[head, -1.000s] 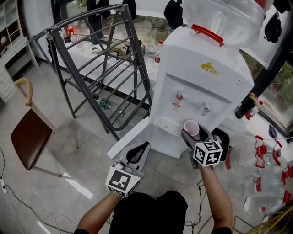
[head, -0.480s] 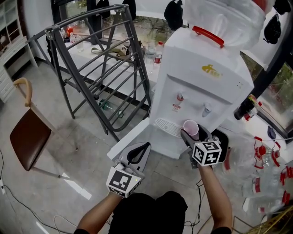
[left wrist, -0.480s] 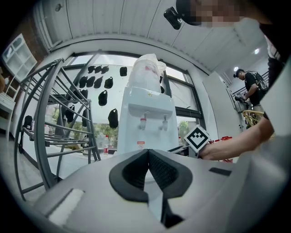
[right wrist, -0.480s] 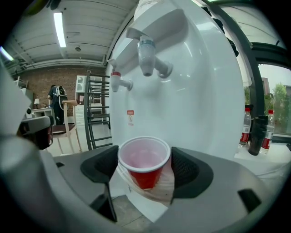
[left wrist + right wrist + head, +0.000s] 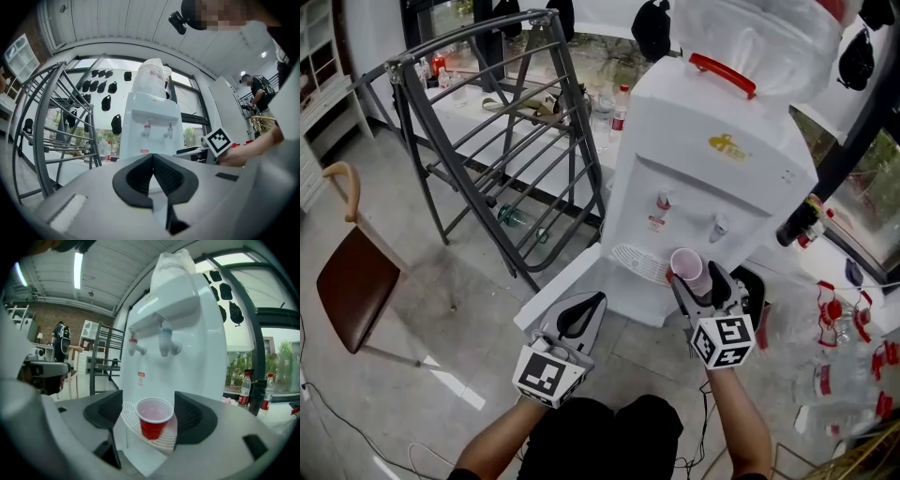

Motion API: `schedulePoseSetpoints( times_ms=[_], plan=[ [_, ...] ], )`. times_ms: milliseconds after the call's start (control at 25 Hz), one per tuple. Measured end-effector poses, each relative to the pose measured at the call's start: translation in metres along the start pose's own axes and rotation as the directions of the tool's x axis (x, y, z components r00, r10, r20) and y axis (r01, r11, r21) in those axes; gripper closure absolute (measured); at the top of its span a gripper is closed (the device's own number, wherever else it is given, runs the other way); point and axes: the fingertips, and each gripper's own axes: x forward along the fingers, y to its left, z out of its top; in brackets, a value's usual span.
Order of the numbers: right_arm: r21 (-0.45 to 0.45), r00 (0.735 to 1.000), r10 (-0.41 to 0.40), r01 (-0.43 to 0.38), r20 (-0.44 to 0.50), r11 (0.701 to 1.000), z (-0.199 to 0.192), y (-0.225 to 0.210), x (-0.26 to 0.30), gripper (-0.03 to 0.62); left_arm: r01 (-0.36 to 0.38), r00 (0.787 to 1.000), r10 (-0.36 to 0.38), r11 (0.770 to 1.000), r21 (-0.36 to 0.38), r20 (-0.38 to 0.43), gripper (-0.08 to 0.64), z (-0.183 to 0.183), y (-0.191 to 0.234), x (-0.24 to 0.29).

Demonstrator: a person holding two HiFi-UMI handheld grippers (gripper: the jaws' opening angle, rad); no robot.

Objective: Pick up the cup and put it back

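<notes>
A red cup (image 5: 686,265) with a white inside stands upright on the white drip tray (image 5: 634,256) of the water dispenser (image 5: 712,178), below its two taps. My right gripper (image 5: 698,283) is open, a jaw on either side of the cup. In the right gripper view the cup (image 5: 153,418) sits on the tray's grille (image 5: 132,423) between the black pads (image 5: 193,416), with a gap on the left and almost none on the right. My left gripper (image 5: 598,300) hangs low to the left, shut and empty; its closed jaws (image 5: 152,158) point toward the dispenser (image 5: 152,117).
A grey metal rack (image 5: 506,141) leans left of the dispenser. A brown chair (image 5: 352,272) stands at far left. Bottles with red labels (image 5: 848,375) lie on the floor at right. A black object (image 5: 802,220) is beside the dispenser. A person (image 5: 255,91) stands far back.
My right gripper has drawn back toward me and slightly down, while the cup stays at the drip tray. The left gripper has hardly moved.
</notes>
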Motion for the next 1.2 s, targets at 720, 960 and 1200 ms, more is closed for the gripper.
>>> schedulePoseSetpoints(
  times_ms=[720, 960, 1200],
  plan=[
    [0.417, 0.981, 0.017, 0.067, -0.193, 0.906, 0.067, 0.041, -0.14, 0.597, -0.018, 0.984, 0.003, 0.997, -0.08, -0.179, 0.554, 0.171, -0.051, 0.017],
    [0.462, 0.972, 0.0, 0.112, -0.236, 0.88, 0.18, 0.055, -0.23, 0.597, -0.026, 0.971, -0.002, 0.993, -0.115, -0.239, 0.554, 0.295, -0.098, -0.023],
    [0.447, 0.974, 0.005, 0.099, -0.226, 0.889, 0.311, 0.078, -0.327, 0.597, -0.035, 0.973, 0.005, 0.991, -0.13, -0.23, 0.554, 0.432, -0.156, -0.081]
  ],
)
